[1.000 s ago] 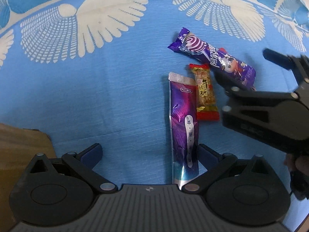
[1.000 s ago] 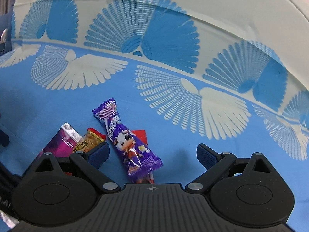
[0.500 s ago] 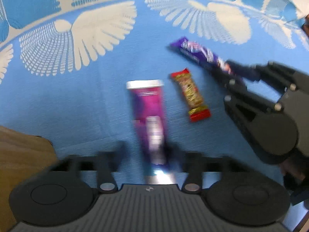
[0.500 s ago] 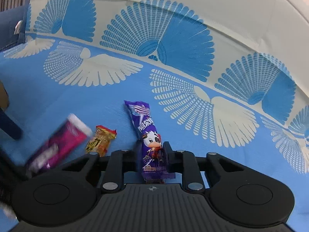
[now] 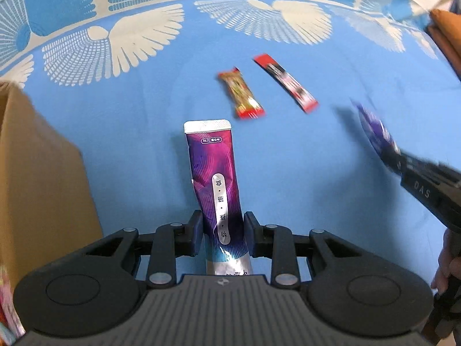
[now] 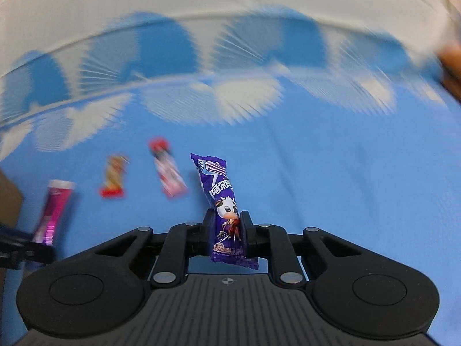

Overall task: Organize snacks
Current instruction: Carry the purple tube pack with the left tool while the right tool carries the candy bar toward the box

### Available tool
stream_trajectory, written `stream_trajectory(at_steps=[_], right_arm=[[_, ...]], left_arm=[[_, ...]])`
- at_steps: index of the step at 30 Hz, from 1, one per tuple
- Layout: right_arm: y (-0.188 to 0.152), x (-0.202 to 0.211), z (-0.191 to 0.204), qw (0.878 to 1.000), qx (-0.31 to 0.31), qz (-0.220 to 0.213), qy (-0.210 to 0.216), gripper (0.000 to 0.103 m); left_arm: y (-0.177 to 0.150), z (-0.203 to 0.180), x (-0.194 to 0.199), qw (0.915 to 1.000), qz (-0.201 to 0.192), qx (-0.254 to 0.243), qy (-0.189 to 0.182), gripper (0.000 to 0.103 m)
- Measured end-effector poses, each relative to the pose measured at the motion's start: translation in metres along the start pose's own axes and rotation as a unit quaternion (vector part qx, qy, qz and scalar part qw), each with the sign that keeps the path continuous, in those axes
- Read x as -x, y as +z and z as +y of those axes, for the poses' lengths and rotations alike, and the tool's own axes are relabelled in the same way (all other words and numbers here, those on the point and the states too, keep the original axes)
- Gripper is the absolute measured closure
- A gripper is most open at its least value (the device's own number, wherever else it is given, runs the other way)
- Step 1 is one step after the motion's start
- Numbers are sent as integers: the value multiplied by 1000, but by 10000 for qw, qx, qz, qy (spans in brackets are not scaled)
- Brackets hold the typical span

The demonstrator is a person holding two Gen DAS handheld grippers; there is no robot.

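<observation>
Snacks are sitting in both of my grips. My left gripper (image 5: 221,232) is pinching the lower part of a long purple sachet (image 5: 214,178), its pads pressing on both edges while the silver-sealed top is sticking out ahead over the blue cloth (image 5: 129,144). My right gripper (image 6: 226,227) is squeezing nearly shut on a purple cow-print candy pack (image 6: 220,199), whose crimped upper end is leaning a little to the left above the pads. On the cloth, two snacks are lying loose and apart from each other: an orange bar with red ends (image 5: 240,93) and a red-edged packet (image 5: 285,82) just to its right in the left wrist view. Both are lying beyond the sachet's tip, not touching it. A brown cardboard box (image 5: 37,178) is showing at the left edge of that view. The right wrist view is showing heavy blur over the fan-patterned border, so I cannot make out finer detail there.
</observation>
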State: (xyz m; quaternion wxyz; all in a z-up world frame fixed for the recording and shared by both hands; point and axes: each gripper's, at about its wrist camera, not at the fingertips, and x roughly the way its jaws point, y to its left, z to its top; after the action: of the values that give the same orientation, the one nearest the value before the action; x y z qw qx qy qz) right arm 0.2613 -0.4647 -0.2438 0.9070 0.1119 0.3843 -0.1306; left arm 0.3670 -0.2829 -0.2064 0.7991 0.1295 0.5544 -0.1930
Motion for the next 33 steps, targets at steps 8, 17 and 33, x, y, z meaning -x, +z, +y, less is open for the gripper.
stream_trajectory(at_steps=[8, 17, 33], right_arm=[[-52, 58, -35, 9898, -1199, 735, -224, 87], [-44, 144, -13, 9915, -1190, 409, 332, 88], [-101, 302, 98, 9825, -114, 480, 1797, 88]], left_arm=[[-54, -27, 57, 9996, -247, -166, 20, 70], [-91, -25, 157, 9966, -815, -64, 72, 70], [-224, 43, 285, 9847, -1428, 721, 695, 70]])
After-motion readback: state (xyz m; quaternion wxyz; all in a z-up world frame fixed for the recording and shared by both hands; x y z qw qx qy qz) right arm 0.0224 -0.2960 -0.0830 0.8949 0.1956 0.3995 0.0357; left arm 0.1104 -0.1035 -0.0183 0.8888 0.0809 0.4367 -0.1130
